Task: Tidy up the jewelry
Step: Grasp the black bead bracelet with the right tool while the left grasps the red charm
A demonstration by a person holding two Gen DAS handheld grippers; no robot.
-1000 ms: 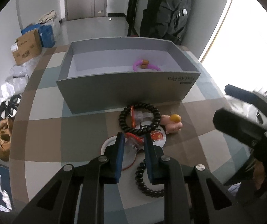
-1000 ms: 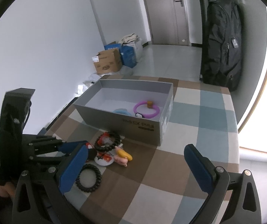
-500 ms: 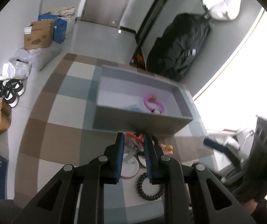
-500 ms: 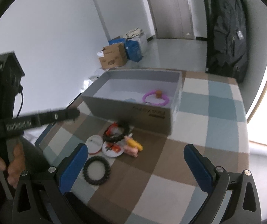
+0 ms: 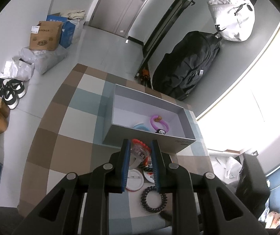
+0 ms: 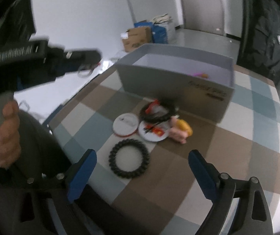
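Left tongs (image 5: 139,153) pinch a clear hair claw (image 5: 139,152) just before the grey box (image 5: 149,139); right tongs (image 6: 141,171), spread and just closing slightly, flank the black coil ring (image 6: 129,160), not touching.

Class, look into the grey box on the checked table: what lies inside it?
Inside the grey box: a purple ring, a light blue piece, and a small black-and-white charm. The near wall hides the floor nearest the camera.
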